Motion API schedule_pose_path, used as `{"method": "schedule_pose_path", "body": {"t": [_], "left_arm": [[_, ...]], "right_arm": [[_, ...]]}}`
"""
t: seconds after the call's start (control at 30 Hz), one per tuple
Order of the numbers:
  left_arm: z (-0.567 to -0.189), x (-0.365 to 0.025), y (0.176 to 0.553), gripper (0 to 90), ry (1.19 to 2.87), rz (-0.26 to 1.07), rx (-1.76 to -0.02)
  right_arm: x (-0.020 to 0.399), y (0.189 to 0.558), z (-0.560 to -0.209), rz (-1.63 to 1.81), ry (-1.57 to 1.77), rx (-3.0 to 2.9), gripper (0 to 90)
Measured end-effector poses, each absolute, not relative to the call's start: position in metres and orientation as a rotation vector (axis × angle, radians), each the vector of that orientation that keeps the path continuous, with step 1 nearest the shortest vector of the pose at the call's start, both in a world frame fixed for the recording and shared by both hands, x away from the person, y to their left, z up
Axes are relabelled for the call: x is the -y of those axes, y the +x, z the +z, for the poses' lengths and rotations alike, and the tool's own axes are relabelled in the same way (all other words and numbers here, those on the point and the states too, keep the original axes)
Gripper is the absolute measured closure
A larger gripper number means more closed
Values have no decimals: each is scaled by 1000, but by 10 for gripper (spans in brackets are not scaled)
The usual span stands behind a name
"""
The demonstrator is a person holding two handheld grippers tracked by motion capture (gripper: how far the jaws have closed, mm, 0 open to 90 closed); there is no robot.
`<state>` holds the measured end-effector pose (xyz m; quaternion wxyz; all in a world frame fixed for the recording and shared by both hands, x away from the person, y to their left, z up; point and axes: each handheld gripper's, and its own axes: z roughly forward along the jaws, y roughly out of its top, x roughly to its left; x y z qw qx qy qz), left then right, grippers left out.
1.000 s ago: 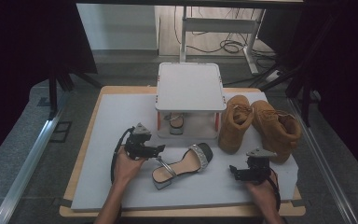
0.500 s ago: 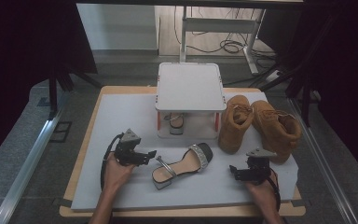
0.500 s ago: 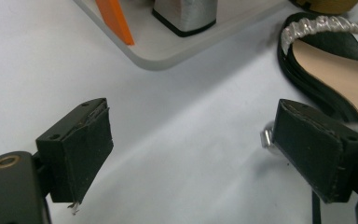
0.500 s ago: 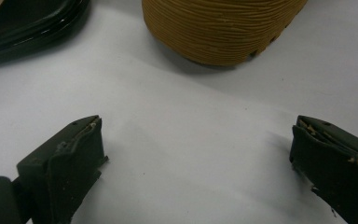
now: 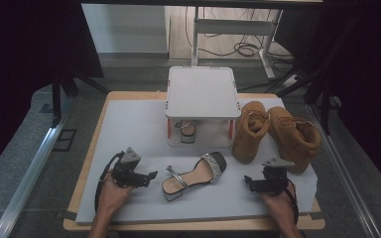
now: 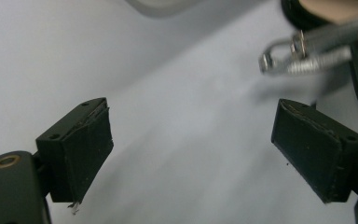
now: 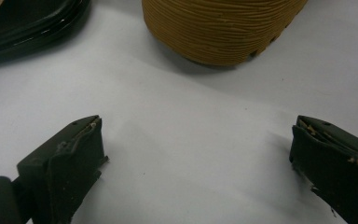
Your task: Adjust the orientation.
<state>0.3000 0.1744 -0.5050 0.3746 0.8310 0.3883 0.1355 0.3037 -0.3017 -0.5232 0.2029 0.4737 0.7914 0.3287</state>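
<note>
Now the work looks to sit between a release and the next pick: the heeled sandal [image 5: 194,174] lies on its own on the tabletop [image 5: 129,124], and neither tool has anything in it. The left tool [image 5: 151,175] has just been opening its jaws, and in the left gripper view they stand wide apart with nothing but bare white surface between them. The sandal's silver ankle strap and buckle [image 6: 303,51] hang just beyond the far jaw there, close to it but not touching.

From the high view, the sandal rests in front of the small white stand [image 5: 202,91], heel end towards the left tool, jewelled toe band towards the tan boots [image 5: 278,131]. A second sandal [image 5: 187,130] appears to be tucked under the stand.

The right tool [image 5: 248,181] hovers low over the tabletop, jaws spread and empty, with the ribbed sole of a boot [image 7: 223,28] ahead of it and a dark sandal edge [image 7: 32,23] to one side.

My guess at the next move: either tool needs to line its jaws on a shoe, most likely the right on the nearest boot, and close on a firm part of it.
</note>
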Motion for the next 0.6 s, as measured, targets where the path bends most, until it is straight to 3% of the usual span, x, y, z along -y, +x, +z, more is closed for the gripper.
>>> {"method": "schedule_pose_path", "body": {"t": [0.37,0.47,0.6], "left_arm": [[-509,-172,274,156,2174,322,-933],[-510,-168,270,252,2179,346,-919],[-511,-162,268,471,2181,321,-885]], "right_arm": [[302,304,-523,917,1322,-2209,28],[302,304,-523,917,1321,-2209,28],[302,304,-523,917,1321,-2209,29]]}}
